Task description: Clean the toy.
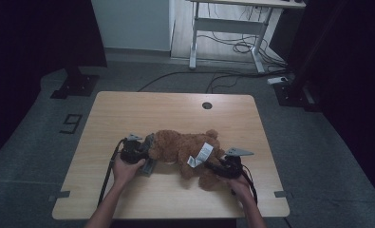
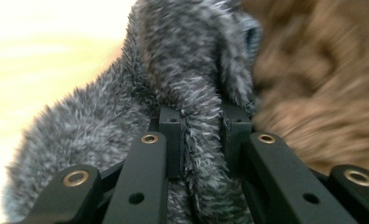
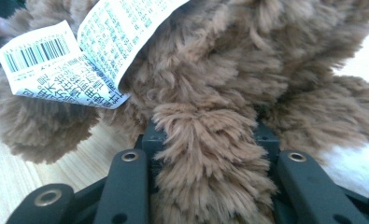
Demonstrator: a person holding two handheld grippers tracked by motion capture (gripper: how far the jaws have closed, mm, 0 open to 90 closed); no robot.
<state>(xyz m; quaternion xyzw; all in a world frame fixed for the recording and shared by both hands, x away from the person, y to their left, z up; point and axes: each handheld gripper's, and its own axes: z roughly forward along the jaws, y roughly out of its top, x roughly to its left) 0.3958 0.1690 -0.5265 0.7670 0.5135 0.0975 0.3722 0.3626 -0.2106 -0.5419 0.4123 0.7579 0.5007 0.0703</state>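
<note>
Looks like a lab or recording studio, not a home. Bare wooden table (image 1: 128, 114) with a cable grommet hole (image 1: 207, 105), set on grey carpet floor (image 1: 42, 142) marked with a taped "9" (image 1: 71, 123). Dark stand bases (image 1: 75, 85) at both sides, loose cables (image 1: 232, 47) under a white height-adjustable desk (image 1: 228, 23) behind.

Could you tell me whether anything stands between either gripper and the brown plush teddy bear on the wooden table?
Nothing visible does: the right gripper is clamped on the brown plush teddy bear, and the left gripper grips grey furry fabric lying against it.
</note>
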